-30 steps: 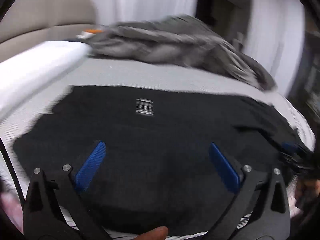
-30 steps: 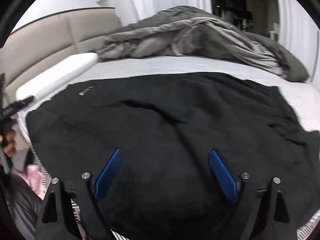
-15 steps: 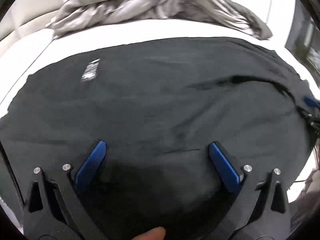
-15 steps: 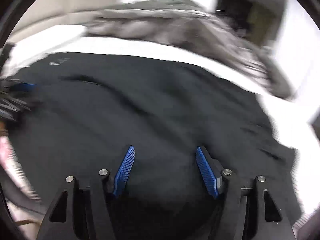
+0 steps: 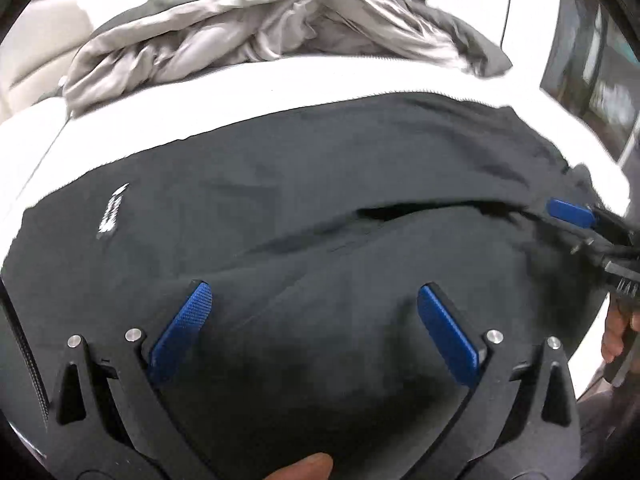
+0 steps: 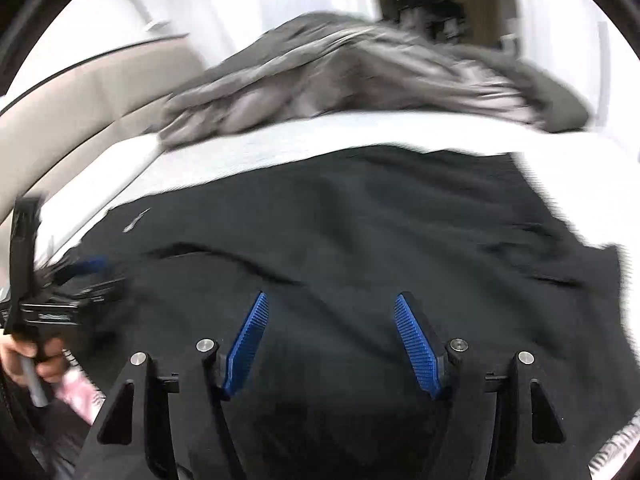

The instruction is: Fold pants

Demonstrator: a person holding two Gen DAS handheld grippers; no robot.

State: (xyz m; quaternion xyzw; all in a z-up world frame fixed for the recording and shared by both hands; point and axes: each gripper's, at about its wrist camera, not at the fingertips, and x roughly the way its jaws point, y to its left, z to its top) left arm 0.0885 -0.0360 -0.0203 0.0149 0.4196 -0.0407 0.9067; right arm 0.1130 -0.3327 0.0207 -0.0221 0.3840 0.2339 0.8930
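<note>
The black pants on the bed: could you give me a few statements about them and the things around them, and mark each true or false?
1. The black pants lie spread on a white bed. True.
2. A grey duvet lies bunched beyond the pants. True.
3. The left hand-held gripper is clamped shut on the fabric. False: its jaws stand wide apart, with nothing pinched.
4. The pants carry no marking. False: a small white label shows.
5. The right hand-held gripper has blue pads. True.
</note>
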